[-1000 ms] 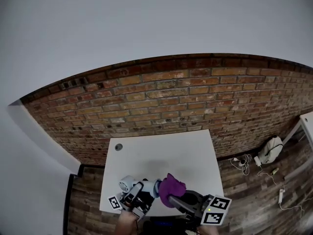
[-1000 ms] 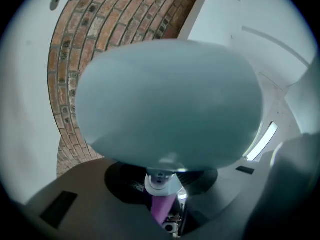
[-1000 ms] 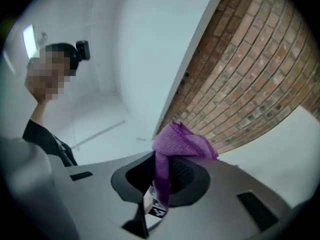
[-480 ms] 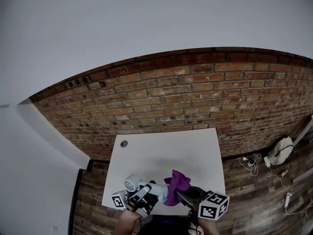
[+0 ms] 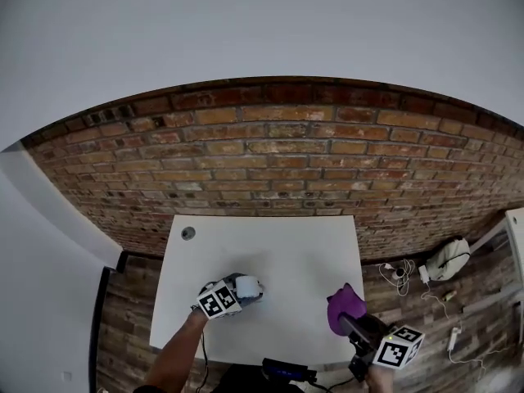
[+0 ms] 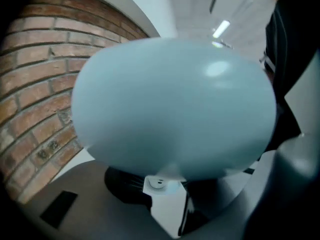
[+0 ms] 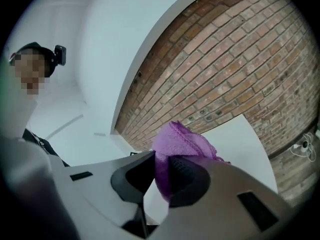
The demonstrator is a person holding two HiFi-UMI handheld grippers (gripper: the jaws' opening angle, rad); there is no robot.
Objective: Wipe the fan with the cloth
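At the lower centre of the head view, the pale blue fan (image 5: 247, 286) has come down to the white tabletop (image 5: 286, 244), where a second ago it was held up at the frame's bottom edge. The left claw (image 5: 235, 291) still grips it. In the left gripper view the rounded housing fills nearly the whole frame, and the fan's narrow white foot is clamped between the dark pads. Whether the base actually bears on the tabletop cannot be told.

The right claw (image 5: 350, 324) has drawn away to the lower right of the head view. It is closed on the purple cloth (image 5: 344, 305), which bunches up above its tips. A second ago the cloth lay against the fan, and half a second ago it was still pressed to the fan's side. Now the two are well apart, with bare tabletop between them. The right gripper view shows a fold of cloth pinched between the jaws, with the brick wall (image 5: 270, 162) behind it.

This separation suggests a wiping pass has ended. The fan is either being put down for good or repositioned so that another face can be reached. Since neither grip has been released, the work may not be over. Any further wiping would mean carrying the cloth back across the gap to the fan.
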